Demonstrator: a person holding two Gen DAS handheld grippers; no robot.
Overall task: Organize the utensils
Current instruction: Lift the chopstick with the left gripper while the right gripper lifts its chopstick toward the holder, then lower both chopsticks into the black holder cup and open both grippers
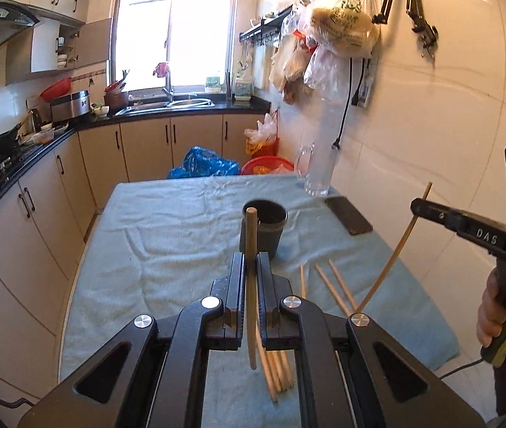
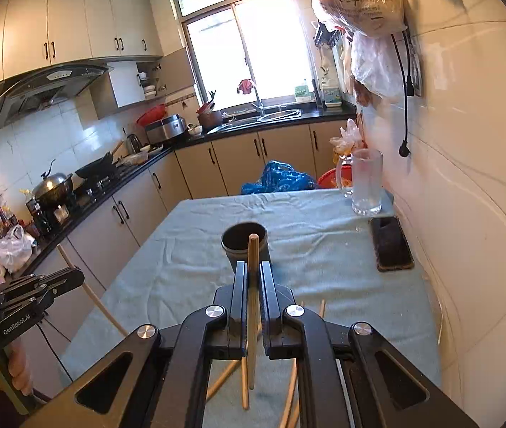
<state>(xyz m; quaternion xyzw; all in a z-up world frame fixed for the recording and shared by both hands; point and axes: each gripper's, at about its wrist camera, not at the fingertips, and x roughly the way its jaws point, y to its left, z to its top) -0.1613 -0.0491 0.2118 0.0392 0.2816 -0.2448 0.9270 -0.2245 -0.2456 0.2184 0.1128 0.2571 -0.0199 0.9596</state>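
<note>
A dark round cup (image 1: 263,228) stands upright mid-table on the blue cloth; it also shows in the right wrist view (image 2: 245,240). My left gripper (image 1: 251,264) is shut on a wooden chopstick (image 1: 252,285), held upright just in front of the cup. My right gripper (image 2: 253,271) is shut on another chopstick (image 2: 253,296), upright near the cup. The right gripper also shows in the left wrist view (image 1: 417,207), its chopstick (image 1: 392,260) slanting. Several loose chopsticks (image 1: 335,287) lie on the cloth.
A glass mug (image 2: 367,185) and a dark phone (image 2: 392,244) sit at the table's right side by the tiled wall. The cloth (image 1: 167,228) covers the table. Kitchen counters and cabinets (image 1: 39,192) run along the left. Bags lie on the floor beyond the table.
</note>
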